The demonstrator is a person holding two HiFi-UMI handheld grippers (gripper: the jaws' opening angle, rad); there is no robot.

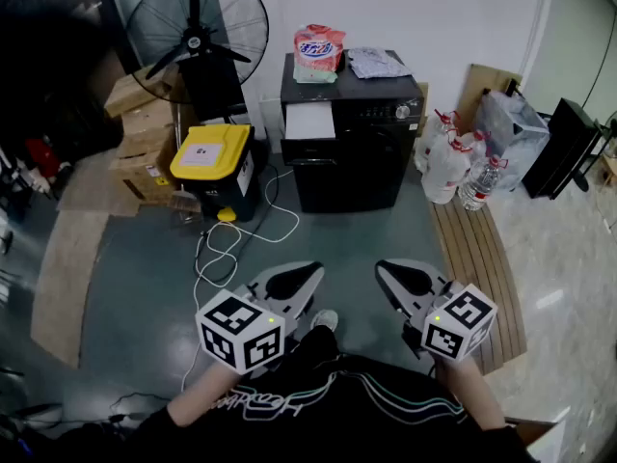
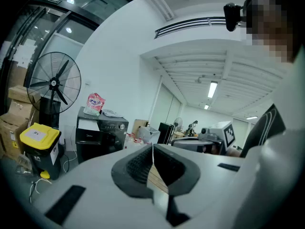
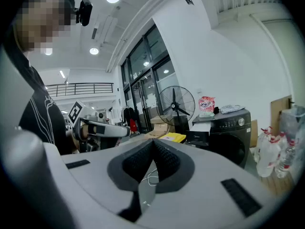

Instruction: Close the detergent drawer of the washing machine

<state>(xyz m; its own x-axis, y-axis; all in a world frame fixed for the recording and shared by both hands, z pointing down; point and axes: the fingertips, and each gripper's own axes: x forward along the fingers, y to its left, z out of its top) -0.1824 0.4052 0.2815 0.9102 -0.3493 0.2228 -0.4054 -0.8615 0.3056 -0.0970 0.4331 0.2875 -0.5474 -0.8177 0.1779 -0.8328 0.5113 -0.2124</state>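
Note:
The black washing machine (image 1: 352,148) stands against the far wall, also seen in the left gripper view (image 2: 101,135) and the right gripper view (image 3: 229,130). Its white detergent drawer (image 1: 310,122) sticks out at the upper left of the front (image 3: 203,126). My left gripper (image 1: 314,272) and right gripper (image 1: 382,267) hang close to my body, well short of the machine. Both are shut with nothing between the jaws, the left (image 2: 152,150) and the right (image 3: 153,145) alike.
A detergent bag (image 1: 319,48) and papers lie on the machine. A standing fan (image 1: 198,27), cardboard boxes (image 1: 145,133) and a yellow-lidded bin (image 1: 212,152) are to its left. Water bottles (image 1: 453,167) and a wooden slat board (image 1: 482,258) sit to its right. A white cable (image 1: 231,249) trails over the floor.

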